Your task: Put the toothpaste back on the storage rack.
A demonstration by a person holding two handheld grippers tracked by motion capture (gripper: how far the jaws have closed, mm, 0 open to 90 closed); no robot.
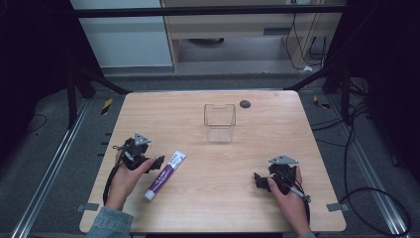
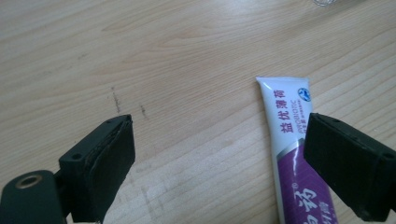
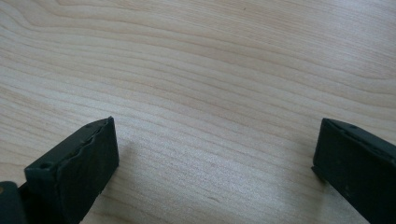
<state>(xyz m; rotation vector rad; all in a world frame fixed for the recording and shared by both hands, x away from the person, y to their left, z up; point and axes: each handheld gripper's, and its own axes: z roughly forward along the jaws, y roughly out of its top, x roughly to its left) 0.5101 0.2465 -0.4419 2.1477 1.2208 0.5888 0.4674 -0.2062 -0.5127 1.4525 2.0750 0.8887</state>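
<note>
Nearest the bottom edge of the high view, two forearms come in over the wooden table (image 1: 237, 208), each hand holding a gripper. At the left, the left gripper (image 1: 157, 162) sits just beside the toothpaste tube (image 1: 165, 176), jaws apart and nothing between them. That tube lies flat on the left half of the table, its long axis running diagonally: the cap end points toward the person's side and slightly left, the flat crimped end points away and to the right, roughly toward the clear plastic container (image 1: 219, 122) standing farther back near the middle. At the right, the right gripper (image 1: 258, 181) rests well apart from the tube, jaws spread and empty. From the left gripper view, the white-and-purple tube (image 2: 292, 140) runs up the frame, its crimped end farthest off, partly behind the right-hand jaw; the jaws stand wide. From the right gripper view, bare wood lies between two widely parted jaws.
</note>
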